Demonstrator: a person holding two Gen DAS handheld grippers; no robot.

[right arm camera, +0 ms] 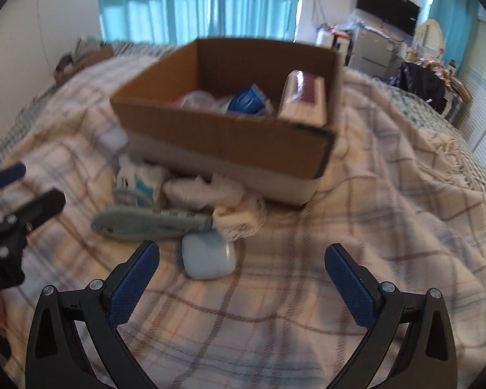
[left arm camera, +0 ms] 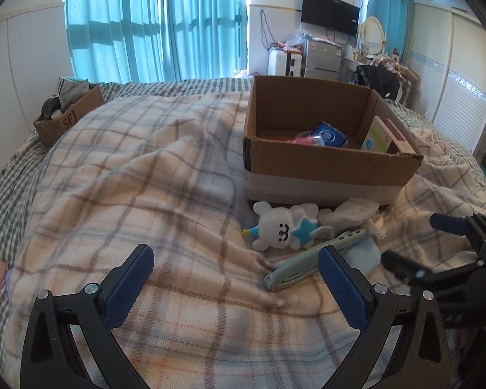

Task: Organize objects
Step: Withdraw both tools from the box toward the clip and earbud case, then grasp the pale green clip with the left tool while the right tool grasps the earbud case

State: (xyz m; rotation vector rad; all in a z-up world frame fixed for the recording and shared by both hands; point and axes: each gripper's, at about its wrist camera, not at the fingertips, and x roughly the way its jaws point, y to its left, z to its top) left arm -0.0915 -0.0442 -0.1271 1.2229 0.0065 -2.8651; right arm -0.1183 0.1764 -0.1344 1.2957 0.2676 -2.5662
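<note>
Hovering over the plaid blanket (right arm camera: 356, 227), both tools empty: right gripper (right arm camera: 243, 261) spread wide, left gripper (left arm camera: 236, 264) likewise wide, nothing between the pads of either. Landmark is the cardboard box (right arm camera: 230, 142); all loose items sit on its near side. Nearest to the right gripper, farthest out from the box, is a small pale-blue rounded case (right arm camera: 207, 254), looks like smooth hard plastic, light, probably slippery; pinch across its short flat sides, low. Next toward the box, a long mint-green plastic tool (left arm camera: 311, 256), stiff and thin; take it mid-length so it doesn't pivot. Beside it, a white plush bear (left arm camera: 283, 227) with a blue star, soft, light, compressible; squeeze the body, any angle works. Touching the box front, crumpled white plastic wrap or bag (left arm camera: 350, 212), floppy, will slip; grab a bunched fold. Inside the box: blue packet (left arm camera: 330, 134), tall carton (left arm camera: 380, 136) against its right wall. Right view is motion-blurred, so finer details are uncertain.
</note>
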